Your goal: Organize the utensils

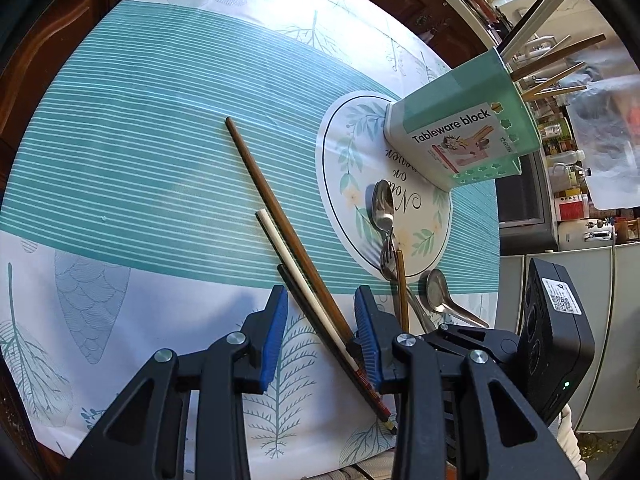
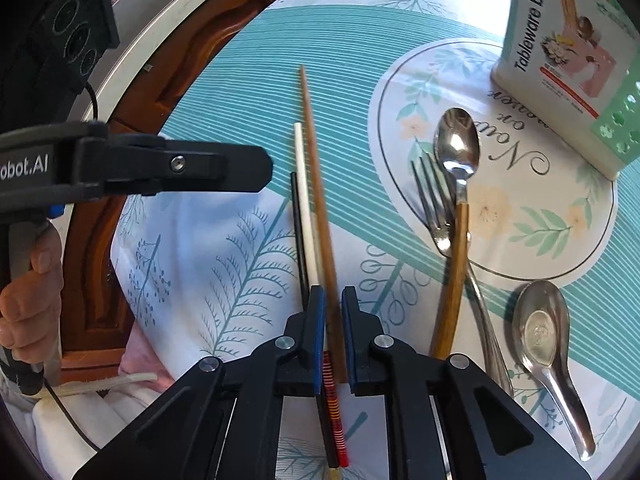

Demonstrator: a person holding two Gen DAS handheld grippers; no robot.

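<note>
Three chopsticks lie side by side on the tablecloth: a long brown one (image 2: 314,168), a white one (image 2: 302,184) and a black one (image 2: 297,220). My right gripper (image 2: 333,300) points down over them, jaws a narrow gap apart with the brown chopstick between the pads, which do not visibly press on it. My left gripper (image 1: 320,320) hovers open above the same chopsticks (image 1: 280,244), holding nothing; its fingers also show at the left of the right wrist view (image 2: 240,168). The green-and-white tableware block (image 1: 460,132) stands on the round print, with several chopsticks in it.
A wood-handled spoon (image 2: 458,144), a steel fork (image 2: 430,196) and a short steel soup spoon (image 2: 544,332) lie right of the chopsticks. The tablecloth's edge and a carved wooden cabinet (image 2: 92,280) are at the left. A hand (image 2: 28,312) grips the left gripper's handle.
</note>
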